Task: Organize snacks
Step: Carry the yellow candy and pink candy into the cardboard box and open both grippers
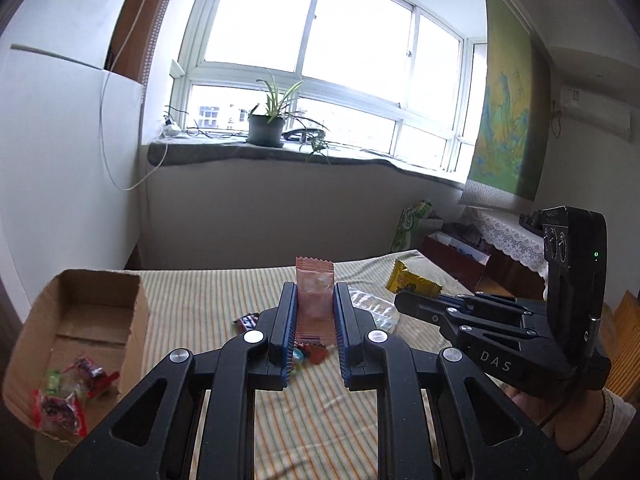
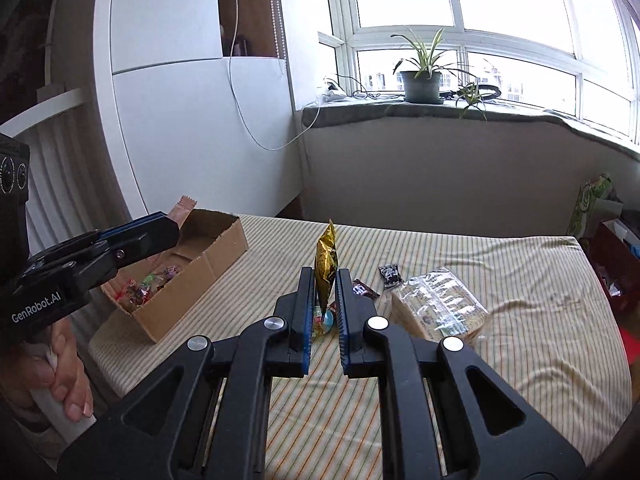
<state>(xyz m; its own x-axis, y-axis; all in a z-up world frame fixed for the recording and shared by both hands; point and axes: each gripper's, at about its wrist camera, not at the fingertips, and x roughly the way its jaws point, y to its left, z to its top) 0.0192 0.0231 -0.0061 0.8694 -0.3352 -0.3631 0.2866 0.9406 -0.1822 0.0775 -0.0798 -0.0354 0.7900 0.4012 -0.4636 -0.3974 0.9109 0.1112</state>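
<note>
Two tools, left (image 1: 315, 312) clamped on one pink packet (image 1: 315, 296), right (image 2: 325, 300) on one gold packet (image 2: 326, 262).

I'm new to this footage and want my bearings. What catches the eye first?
Two black grippers, each clamped on a snack held upright above the striped cloth: the left gripper grips a pink packet, the right gripper a gold packet. To the left lies an open cardboard box with wrapped candies inside, and a bright window with a potted plant fills the background.
</note>
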